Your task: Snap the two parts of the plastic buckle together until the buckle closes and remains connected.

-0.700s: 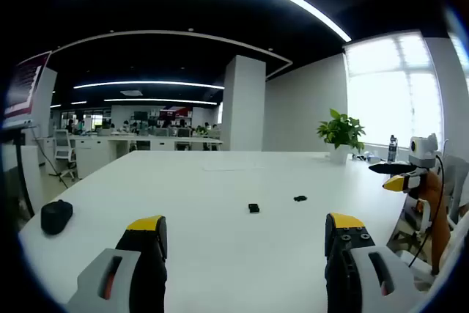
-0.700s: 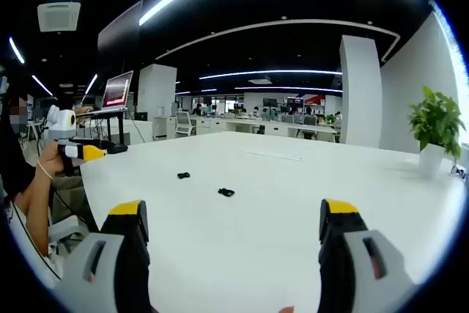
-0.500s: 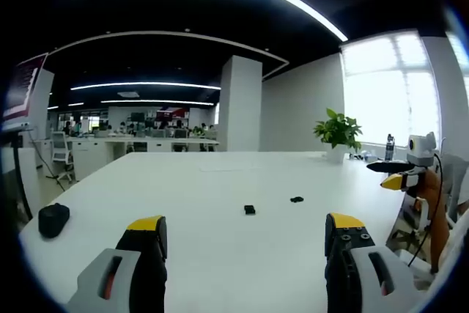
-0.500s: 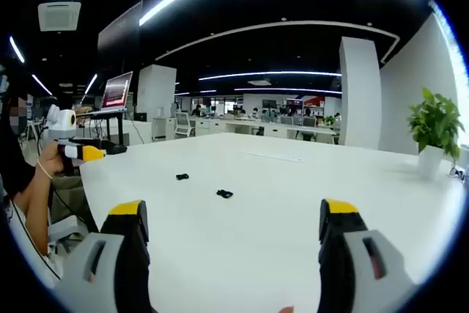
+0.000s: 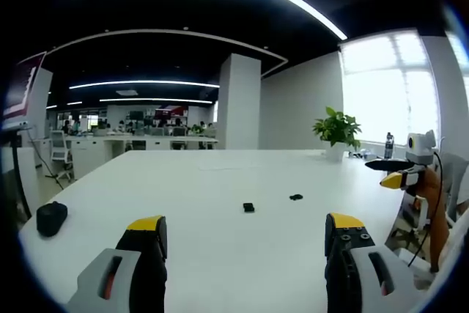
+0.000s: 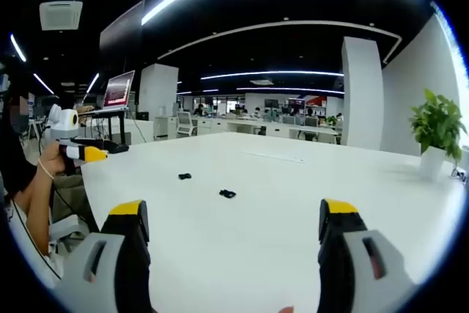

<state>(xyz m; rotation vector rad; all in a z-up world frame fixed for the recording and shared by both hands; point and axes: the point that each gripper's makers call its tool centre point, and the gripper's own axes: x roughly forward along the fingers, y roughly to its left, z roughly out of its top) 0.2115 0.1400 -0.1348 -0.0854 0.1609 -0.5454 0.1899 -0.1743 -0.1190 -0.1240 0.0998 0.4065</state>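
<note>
Buckle parts lie loose on a big white table (image 5: 220,181), the largest thing in both views, its bare top stretching away toward an open office with a white pillar (image 5: 240,102) and rows of desks far behind. A potted plant (image 5: 337,131) stands at the table's far corner beside a bright window in the left gripper view; the same plant (image 6: 438,128) appears at the right edge of the right gripper view. A dark rounded object (image 5: 51,218), too small to identify, sits near the table's left edge in the left gripper view. The left gripper (image 5: 245,232) hangs above the near part of the table with its yellow-tipped jaws spread wide and nothing between them; it also appears in the right gripper view, held in a person's hand (image 6: 53,159) off the table's left edge. The right gripper (image 6: 234,218) is likewise spread wide and holds nothing, and it shows at the right edge of the left gripper view. Well ahead of both, the first buckle part (image 5: 248,207) and the second buckle part (image 5: 296,197) rest on the tabletop near each other but apart, unjoined; in the right gripper view they are the small black pieces at (image 6: 227,193) and (image 6: 185,177), though which is which there I cannot tell.
</note>
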